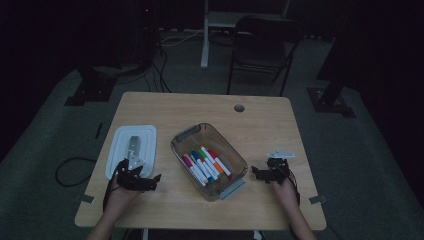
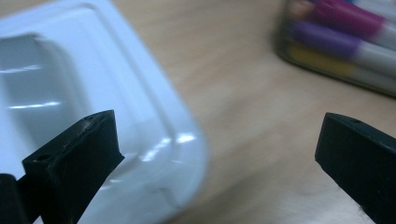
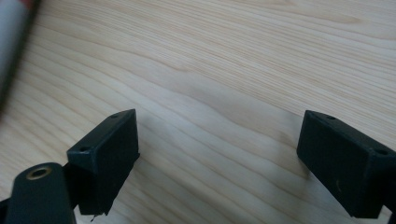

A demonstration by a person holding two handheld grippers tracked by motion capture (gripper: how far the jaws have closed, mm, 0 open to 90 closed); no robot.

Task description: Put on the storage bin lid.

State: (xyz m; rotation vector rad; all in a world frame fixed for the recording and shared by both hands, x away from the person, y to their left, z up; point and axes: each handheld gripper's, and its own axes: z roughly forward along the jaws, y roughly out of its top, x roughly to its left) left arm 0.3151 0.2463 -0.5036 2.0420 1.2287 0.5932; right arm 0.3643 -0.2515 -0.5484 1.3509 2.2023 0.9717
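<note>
At lower left of the high view, the left tool (image 1: 150,181) sits at the near end of the white lid (image 1: 131,150), which lies flat on the table (image 1: 200,107). Left gripper view: jaws spread wide, nothing between them; the left jaw overlaps the lid's (image 2: 93,93) rounded corner, the right jaw is over bare wood. Whether the jaw touches the lid cannot be told. A grey three-cornered plate rides on top of this tool, lying over the lid in the high view.

Centre of the high view: clear plastic box (image 1: 186,134), set diagonally on the table, uncovered, with grey clips at its far-left and near-right ends. Markers (image 1: 205,164) lie inside it side by side, caps in red, orange, green, blue, pink. The box stands just right of the lid, apart from it. In the upper right of the left gripper view, blurred markers (image 2: 345,42) show through the box wall, with pink, purple and yellow colours.

Lower right of the high view: the right tool (image 1: 257,174) is held just right of the box's near end, pointing toward it. Right gripper view: jaws wide apart, empty, over bare wood grain (image 3: 224,70); a blurred grey edge at the upper left of that frame, identity unclear.

Each tool is held by a hand, forearms entering from the bottom edge.
</note>
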